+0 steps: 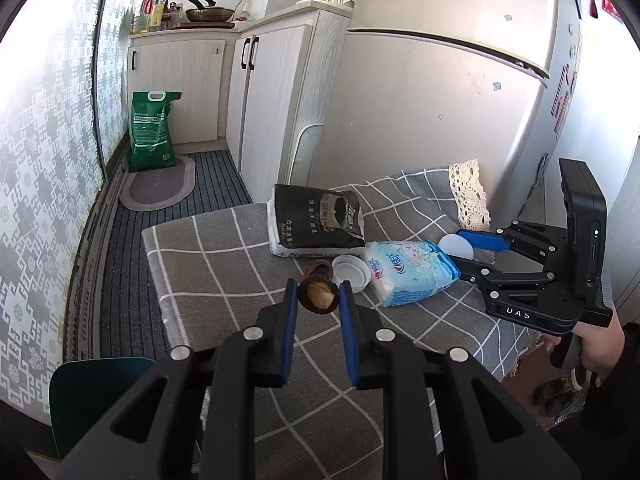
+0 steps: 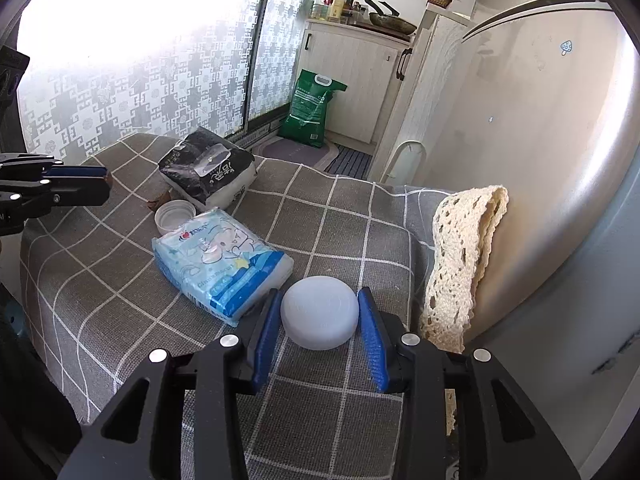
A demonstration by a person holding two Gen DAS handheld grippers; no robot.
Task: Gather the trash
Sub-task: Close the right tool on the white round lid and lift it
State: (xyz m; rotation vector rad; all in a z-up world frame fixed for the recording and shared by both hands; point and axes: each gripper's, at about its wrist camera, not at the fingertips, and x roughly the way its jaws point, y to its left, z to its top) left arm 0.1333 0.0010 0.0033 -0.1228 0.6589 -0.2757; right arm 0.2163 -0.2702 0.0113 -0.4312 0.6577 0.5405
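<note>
My left gripper [image 1: 319,286] is shut on a brown, hollow fruit shell [image 1: 318,298], held a little above the grey checked tablecloth [image 1: 224,264]. Another brown shell piece [image 1: 320,269] lies just beyond it, beside an upturned white lid [image 1: 351,274]. At the table's right, my right gripper [image 2: 320,298] has its blue pads against both sides of a pale round cap [image 2: 319,318] that rests on the cloth. In the right wrist view the left gripper [image 2: 102,182] shows side-on at the left edge. In the left wrist view the right gripper [image 1: 474,250] is at the right, held by a hand [image 1: 596,350].
A blue tissue pack [image 2: 222,268] and a black tissue pack [image 2: 208,172] lie mid-table. A lace cloth [image 2: 464,256] hangs against the fridge [image 1: 440,92]. A green sack [image 1: 154,132] and cabinets [image 1: 272,104] stand beyond; a teal chair [image 1: 100,392] is near left.
</note>
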